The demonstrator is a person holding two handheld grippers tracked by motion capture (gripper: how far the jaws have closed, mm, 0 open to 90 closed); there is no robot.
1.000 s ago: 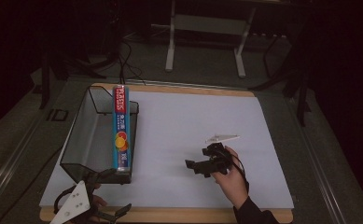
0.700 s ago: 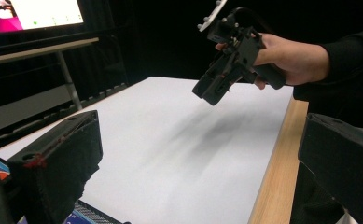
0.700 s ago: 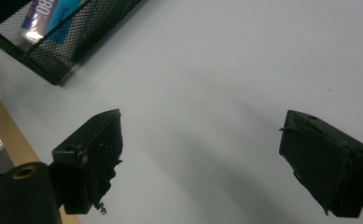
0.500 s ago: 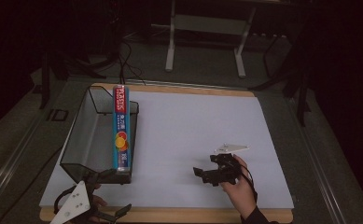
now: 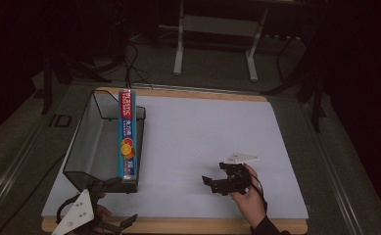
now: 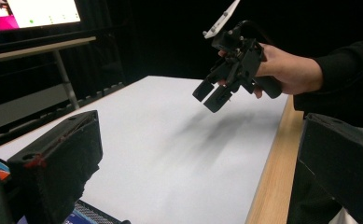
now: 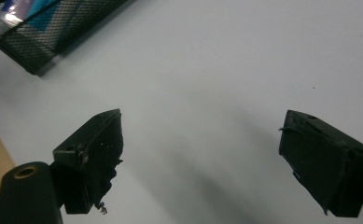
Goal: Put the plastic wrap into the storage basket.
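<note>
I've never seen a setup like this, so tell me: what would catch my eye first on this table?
Probably the long, brightly printed box of plastic wrap, lying in the black mesh basket at the left of the white table. Next, the person's right gripper, held above the bare sheet near the front edge with its black jaws open and nothing between them. The left gripper waits at the near left corner, just before the basket.

Dim room, soft shadows, blurred close foreground.

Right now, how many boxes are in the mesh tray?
1: a long blue plastic-wrap box lying along the right wall of the black wire-mesh tray. Others could hide behind the tray's dark near wall.
</note>
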